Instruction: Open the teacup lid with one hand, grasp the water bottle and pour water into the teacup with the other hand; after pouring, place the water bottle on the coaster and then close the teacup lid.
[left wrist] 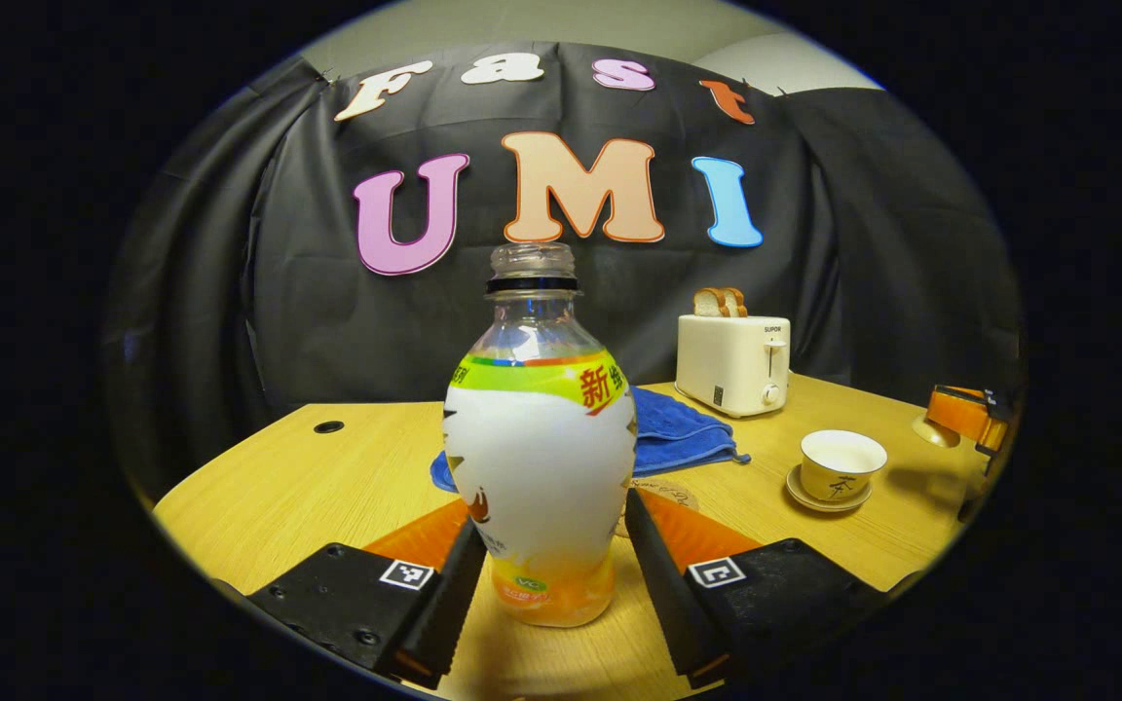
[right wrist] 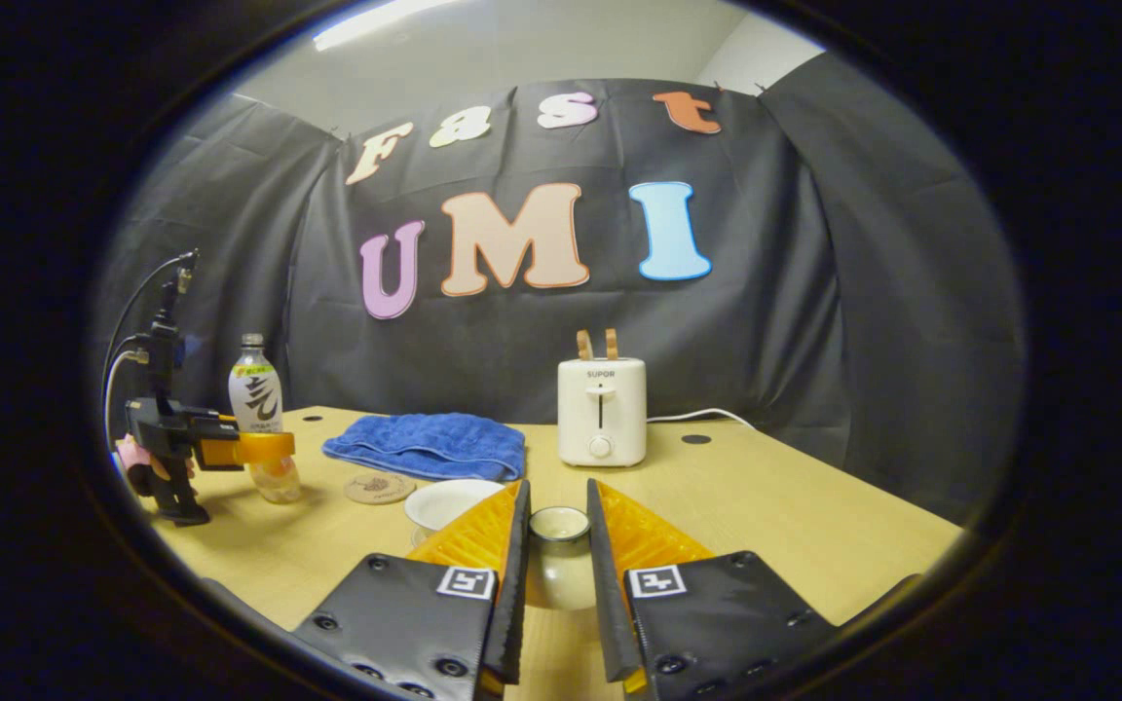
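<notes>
On my left, the left gripper (left wrist: 549,560) has both fingers pressed against the lower body of the water bottle (left wrist: 540,458), which stands upright and uncapped on the wooden table (left wrist: 327,487). In the right gripper view I see that gripper (right wrist: 264,448) at the far left, clamped around the bottle (right wrist: 257,404). Just right of it lies the round coaster (right wrist: 379,487), near the folded blue towel (right wrist: 430,443). The teacup (left wrist: 841,464) sits open on its saucer (left wrist: 824,501), well right of the bottle. Behind stands the white toaster (right wrist: 602,411) with bread in its slots. My right gripper (right wrist: 558,560) grips the teacup lid (right wrist: 558,565) between its fingers, beside the cup (right wrist: 444,501).
</notes>
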Action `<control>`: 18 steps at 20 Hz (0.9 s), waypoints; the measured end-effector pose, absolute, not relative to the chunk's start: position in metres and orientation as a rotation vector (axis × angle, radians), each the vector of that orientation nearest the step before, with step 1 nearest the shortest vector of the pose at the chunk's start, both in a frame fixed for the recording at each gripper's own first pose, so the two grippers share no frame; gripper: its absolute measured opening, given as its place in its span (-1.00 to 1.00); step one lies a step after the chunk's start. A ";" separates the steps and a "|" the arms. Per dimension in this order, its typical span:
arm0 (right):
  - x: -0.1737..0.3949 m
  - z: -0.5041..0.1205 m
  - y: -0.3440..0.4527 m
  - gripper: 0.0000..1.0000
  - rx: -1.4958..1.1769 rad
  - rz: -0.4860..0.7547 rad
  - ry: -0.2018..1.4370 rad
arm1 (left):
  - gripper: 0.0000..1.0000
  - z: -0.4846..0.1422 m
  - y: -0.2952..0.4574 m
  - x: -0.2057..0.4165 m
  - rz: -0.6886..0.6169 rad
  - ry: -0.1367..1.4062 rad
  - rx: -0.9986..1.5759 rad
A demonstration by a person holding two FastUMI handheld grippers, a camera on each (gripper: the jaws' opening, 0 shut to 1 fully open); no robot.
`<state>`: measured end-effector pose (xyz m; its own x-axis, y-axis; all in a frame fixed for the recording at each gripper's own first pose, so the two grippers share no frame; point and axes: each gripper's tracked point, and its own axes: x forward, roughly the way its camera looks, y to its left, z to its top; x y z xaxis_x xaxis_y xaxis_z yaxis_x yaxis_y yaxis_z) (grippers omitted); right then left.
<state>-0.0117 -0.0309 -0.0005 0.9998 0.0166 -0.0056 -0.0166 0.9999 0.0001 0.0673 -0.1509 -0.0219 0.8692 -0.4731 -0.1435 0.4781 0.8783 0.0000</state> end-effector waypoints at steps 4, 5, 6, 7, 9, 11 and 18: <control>-0.011 0.000 -0.030 -0.30 0.000 0.031 0.004 | 0.28 -0.023 -0.157 0.070 -0.512 0.150 0.047; -0.012 -0.001 -0.028 -0.30 0.000 0.035 0.004 | 0.23 -0.023 -0.158 0.071 -0.512 0.149 0.047; -0.012 -0.001 -0.027 -0.30 0.000 0.039 0.005 | 0.22 -0.022 -0.158 0.071 -0.512 0.150 0.046; -0.012 -0.001 -0.028 -0.30 0.000 0.041 0.006 | 0.17 -0.024 -0.157 0.071 -0.509 0.153 0.048; -0.012 -0.001 -0.028 -0.30 0.000 0.043 0.005 | 0.17 -0.026 -0.160 0.068 -0.503 0.162 0.052; -0.011 0.000 -0.029 -0.30 0.000 0.042 0.002 | 0.10 -0.024 -0.166 0.063 -0.505 0.165 0.100; -0.007 0.001 -0.049 -0.30 0.000 0.010 0.001 | 0.11 -0.011 -0.193 0.059 -0.486 0.122 0.434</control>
<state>-0.0073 -0.0490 0.0012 0.9999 0.0105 -0.0012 -0.0105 0.9999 0.0003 0.0586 -0.1929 -0.0110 0.8790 -0.4257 -0.2147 0.4766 0.7956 0.3740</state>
